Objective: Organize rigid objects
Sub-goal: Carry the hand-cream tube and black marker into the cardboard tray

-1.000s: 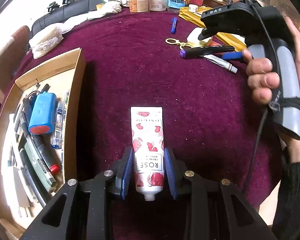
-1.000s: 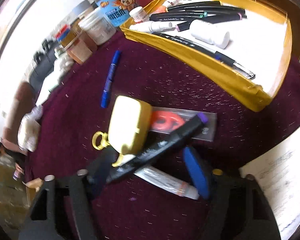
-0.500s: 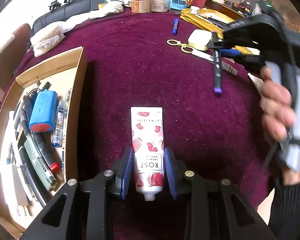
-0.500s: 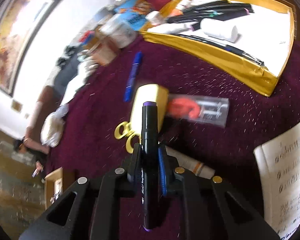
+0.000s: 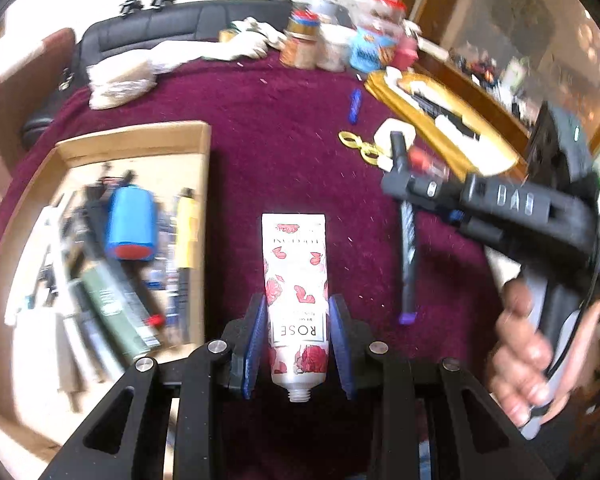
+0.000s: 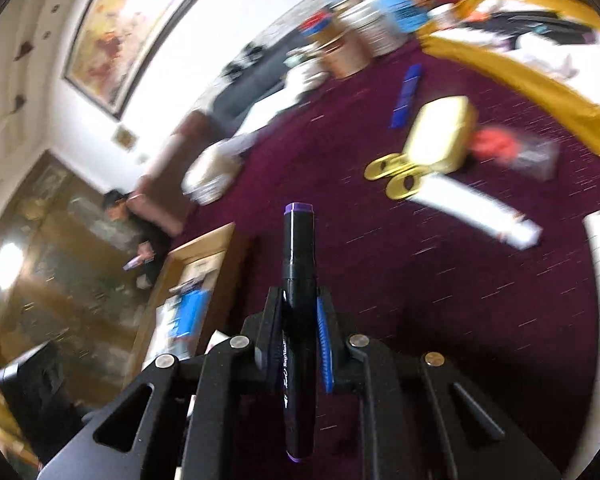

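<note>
Left wrist view: the left tongs (image 5: 298,344) pinch a rose-print hand cream tube (image 5: 295,296) between blue pads, its neck toward the camera, above the maroon-covered counter (image 5: 280,128). To their left sits a wooden tray (image 5: 202,148) crowded with pens and a blue cylinder (image 5: 131,224). To their right, the right tongs (image 6: 300,328) are clamped on a black marker (image 6: 298,280) with purple ends, held clear of the counter. Ahead of the right tongs lie yellow-handled scissors (image 6: 396,176), a cream case (image 6: 440,134) and a blue pen (image 6: 406,94).
</note>
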